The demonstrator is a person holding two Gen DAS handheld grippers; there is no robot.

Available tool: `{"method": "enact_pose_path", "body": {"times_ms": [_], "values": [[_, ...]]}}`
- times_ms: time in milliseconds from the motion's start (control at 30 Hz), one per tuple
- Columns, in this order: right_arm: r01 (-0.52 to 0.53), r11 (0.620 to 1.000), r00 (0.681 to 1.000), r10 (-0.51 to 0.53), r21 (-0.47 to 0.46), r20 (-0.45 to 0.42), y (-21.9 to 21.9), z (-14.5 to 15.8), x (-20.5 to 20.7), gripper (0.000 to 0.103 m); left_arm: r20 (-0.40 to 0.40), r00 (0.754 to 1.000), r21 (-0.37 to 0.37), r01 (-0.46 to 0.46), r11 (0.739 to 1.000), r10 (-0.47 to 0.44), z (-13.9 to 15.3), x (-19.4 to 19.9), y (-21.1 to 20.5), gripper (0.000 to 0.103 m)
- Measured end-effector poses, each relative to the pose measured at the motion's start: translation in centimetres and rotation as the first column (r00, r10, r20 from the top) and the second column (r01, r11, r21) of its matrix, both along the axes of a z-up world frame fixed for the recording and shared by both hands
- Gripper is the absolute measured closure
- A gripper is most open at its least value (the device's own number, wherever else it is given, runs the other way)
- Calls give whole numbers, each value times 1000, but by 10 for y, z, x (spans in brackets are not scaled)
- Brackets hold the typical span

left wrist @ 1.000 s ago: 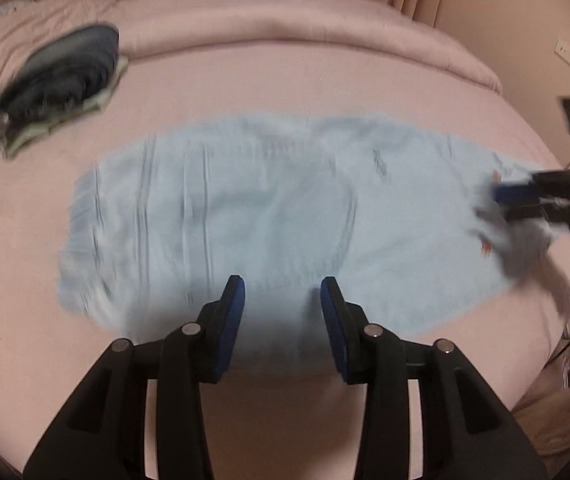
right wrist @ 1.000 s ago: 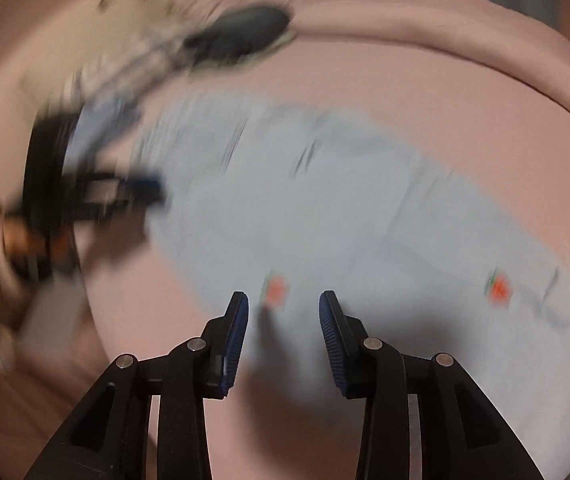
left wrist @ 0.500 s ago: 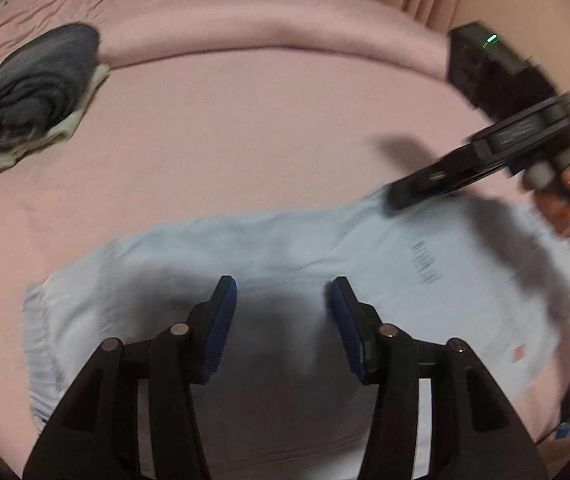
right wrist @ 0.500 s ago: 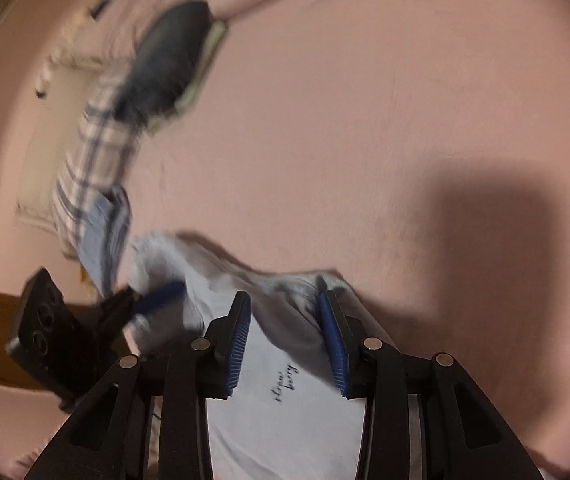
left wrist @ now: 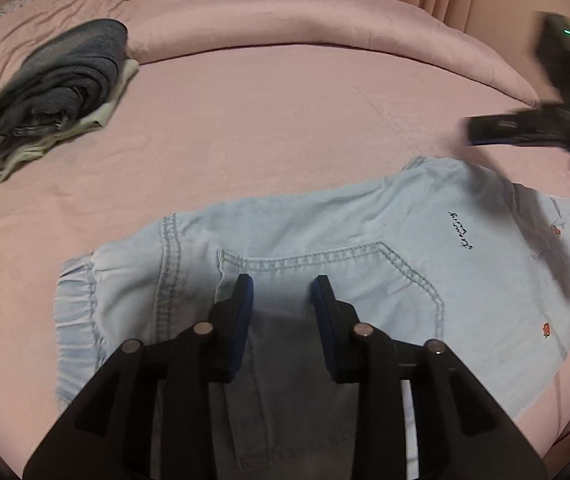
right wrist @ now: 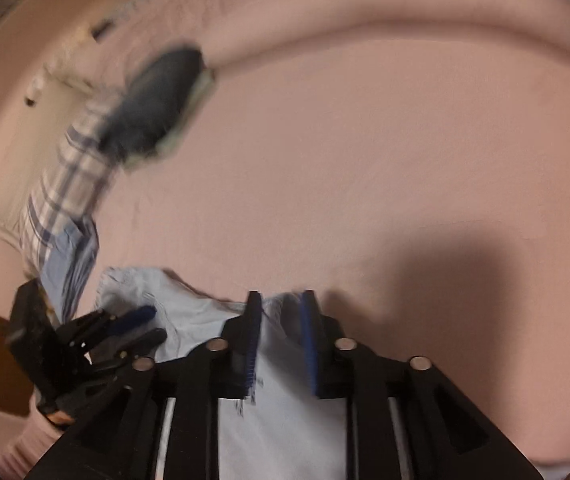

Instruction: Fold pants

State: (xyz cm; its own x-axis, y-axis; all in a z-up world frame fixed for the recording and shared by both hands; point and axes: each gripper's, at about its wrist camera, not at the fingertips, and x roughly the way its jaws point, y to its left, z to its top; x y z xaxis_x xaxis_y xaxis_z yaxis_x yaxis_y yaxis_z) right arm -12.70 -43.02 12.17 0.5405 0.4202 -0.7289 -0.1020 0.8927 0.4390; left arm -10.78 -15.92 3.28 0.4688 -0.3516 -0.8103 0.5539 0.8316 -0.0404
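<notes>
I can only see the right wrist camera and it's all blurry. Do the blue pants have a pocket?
Observer: Yes. The left wrist view shows a pocket outlined in stitching on the light blue pants.
Operator: What does the left end of them look like?
Observer: In that view the left end is a gathered, crinkly band, like elastic.
Operator: Are there any pictures on them?
Observer: Two small orange marks sit near the right end, too small to make out.
</notes>
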Motion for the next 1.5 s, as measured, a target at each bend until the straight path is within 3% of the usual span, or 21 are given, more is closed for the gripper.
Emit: {"method": "enact_pose_path", "body": {"times_ms": [100, 167, 267, 333, 400, 467, 567, 633, 733, 833, 967, 1067, 1133, 1200, 1267, 1400, 1433, 1500], "values": [[35, 987, 998, -27, -157, 53, -7, 8, -66, 77, 26, 999, -46, 37, 998, -36, 11, -13, -1, 46], [30, 973, 999, -20, -229, 46, -8, 0, -99, 77, 28, 997, -56, 76, 996, -74, 12, -27, -4, 45], [10, 942, 1000, -7, -336, 8, -14, -25, -135, 77, 24, 995, 48, 99, 994, -100, -7, -40, -9, 43], [-12, 908, 1000, 4, -418, -21, -24, -50, -146, 77, 26, 995, 31, 98, 995, -99, -13, -41, -1, 42], [32, 935, 999, -16, -354, 48, -53, -52, -151, 78, 23, 996, 26, 85, 996, -86, -13, -40, 4, 42], [172, 892, 985, -164, -418, 54, -88, -52, -141, 77, 17, 997, 39, 69, 997, -70, -11, -39, 4, 42], [304, 893, 952, -300, -333, 65, -141, -42, -129, 77, 18, 999, 82, 43, 996, -45, -9, -40, -4, 42], [364, 859, 931, -349, -361, 109, -150, -25, -132, 77, 24, 999, 83, 37, 996, -39, -1, -45, -9, 47], [305, 914, 950, -270, -268, 159, -139, -6, -146, 77, 37, 993, 5, 115, 993, -115, 15, -57, -29, 47], [186, 936, 981, -158, -298, 116, -106, -16, -148, 77, 27, 976, -54, 216, 975, -215, 25, -62, -72, 45], [103, 924, 995, -96, -369, 36, -94, -48, -143, 77, -6, 951, -71, 309, 948, -310, 15, -67, -140, 46], [152, 920, 988, -135, -360, 73, -123, -55, -159, 77, -46, 947, -39, 316, 948, -317, -4, -65, -170, 45], [241, 889, 970, -227, -389, 82, -163, -55, -174, 77, -43, 953, 17, 302, 953, -301, -16, -63, -176, 43], [332, 861, 941, -327, -385, 82, -210, -55, -189, 77, -18, 949, 14, 314, 949, -314, -18, -64, -175, 41], [469, 796, 873, -484, -383, 64, -260, -53, -212, 77, -27, 948, 17, 316, 949, -316, -17, -62, -174, 41], [703, 647, 695, -712, -296, 94, -321, -34, -281, 75, -35, 952, 33, 306, 951, -305, -16, -55, -179, 39], [741, 628, 662, -742, -237, 106, -327, -29, -302, 72, -36, 954, 38, 299, 953, -298, -15, -58, -183, 40], [765, 633, 643, -759, -115, 103, -327, -25, -330, 68, -50, 960, 31, 277, 960, -275, -10, -63, -185, 41]]}}
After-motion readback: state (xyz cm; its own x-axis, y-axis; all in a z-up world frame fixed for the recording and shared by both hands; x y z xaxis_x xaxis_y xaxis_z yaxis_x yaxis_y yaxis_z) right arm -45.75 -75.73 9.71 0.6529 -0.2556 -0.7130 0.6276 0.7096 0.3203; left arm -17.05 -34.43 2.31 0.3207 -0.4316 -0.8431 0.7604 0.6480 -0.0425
